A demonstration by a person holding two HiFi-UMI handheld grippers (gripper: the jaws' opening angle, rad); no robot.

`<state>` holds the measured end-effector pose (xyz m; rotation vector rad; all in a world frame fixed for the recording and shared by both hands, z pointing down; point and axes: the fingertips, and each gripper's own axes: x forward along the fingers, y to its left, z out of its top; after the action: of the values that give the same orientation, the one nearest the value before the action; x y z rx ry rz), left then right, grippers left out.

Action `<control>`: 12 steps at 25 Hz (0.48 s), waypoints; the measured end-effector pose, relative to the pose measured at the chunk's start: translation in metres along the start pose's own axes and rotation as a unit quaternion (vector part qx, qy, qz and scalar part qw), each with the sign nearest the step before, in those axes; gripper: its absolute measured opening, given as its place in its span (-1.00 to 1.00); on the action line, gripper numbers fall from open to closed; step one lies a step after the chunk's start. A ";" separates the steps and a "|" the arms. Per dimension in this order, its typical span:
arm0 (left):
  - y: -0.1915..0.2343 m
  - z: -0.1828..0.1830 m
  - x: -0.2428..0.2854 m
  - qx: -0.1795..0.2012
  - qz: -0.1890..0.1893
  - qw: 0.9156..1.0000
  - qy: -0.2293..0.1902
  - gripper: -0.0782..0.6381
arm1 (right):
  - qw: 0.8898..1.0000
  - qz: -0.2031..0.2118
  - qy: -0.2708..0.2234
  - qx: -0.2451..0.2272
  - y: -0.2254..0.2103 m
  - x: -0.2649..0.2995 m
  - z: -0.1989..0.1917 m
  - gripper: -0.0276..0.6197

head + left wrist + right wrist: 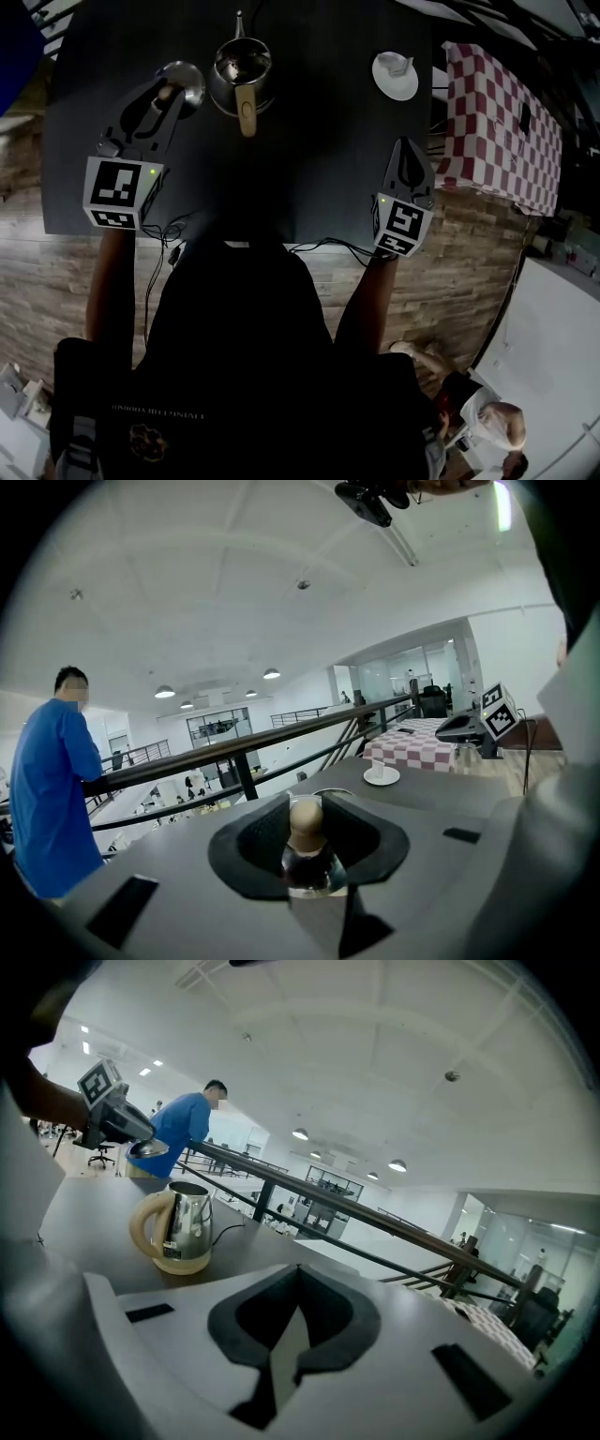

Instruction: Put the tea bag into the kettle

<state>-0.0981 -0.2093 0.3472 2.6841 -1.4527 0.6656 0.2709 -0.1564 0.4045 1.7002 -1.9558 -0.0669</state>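
The steel kettle (240, 75) with a cream handle stands open-topped at the far middle of the dark table (319, 159); it also shows in the right gripper view (183, 1227). My left gripper (171, 94) is shut on the kettle lid (180, 82), its pads clamping the wooden knob (306, 819), and it holds the lid to the left of the kettle. A white saucer (396, 77) with a small white item on it, apparently the tea bag (397, 64), sits at the far right. My right gripper (405, 148) hovers shut and empty over the table's right side, well short of the saucer.
A red-and-white checkered table (502, 122) stands right of the dark table. A railing (375, 1218) runs behind the far edge. A person in blue (52, 799) stands by it. Cables (319, 248) hang off the near edge. Another person (478, 412) is at lower right.
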 end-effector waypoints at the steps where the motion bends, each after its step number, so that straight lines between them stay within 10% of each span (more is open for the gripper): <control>1: -0.005 0.002 0.007 0.000 -0.007 1.000 0.002 -0.47 | 1.000 -0.004 0.002 0.003 -0.006 -0.003 -0.006 -0.87; 12: -0.029 0.018 0.067 0.021 -0.045 0.998 0.043 -0.47 | 0.999 -0.021 0.024 0.029 -0.041 -0.025 -0.048 -0.87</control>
<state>-0.0365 -0.2503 0.3613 2.6959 -1.3052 0.8042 0.3297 -0.1268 0.4209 1.7645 -1.9042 0.0149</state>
